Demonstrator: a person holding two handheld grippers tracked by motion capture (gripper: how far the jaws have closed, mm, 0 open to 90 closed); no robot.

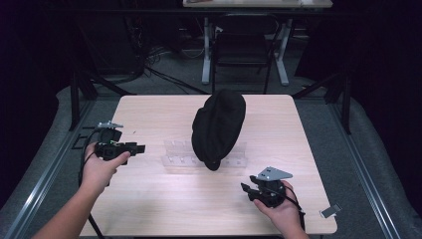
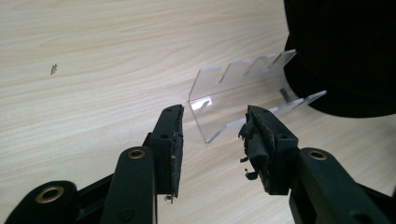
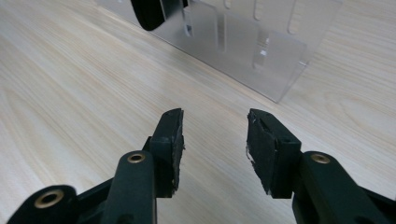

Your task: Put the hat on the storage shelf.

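Observation:
A black cap rests on a clear acrylic slotted rack in the middle of the wooden table. My left gripper is held left of the rack, jaws open and empty; in the left gripper view it faces the rack's end with the cap behind. My right gripper hovers near the front right of the table, open with nothing between its fingers. In the right gripper view it points toward the rack and the cap's lower tip.
A dark chair and white table legs stand beyond the far edge. A small grey piece lies at the table's front right corner. Cables trail from the left gripper. Bare wood surrounds the rack.

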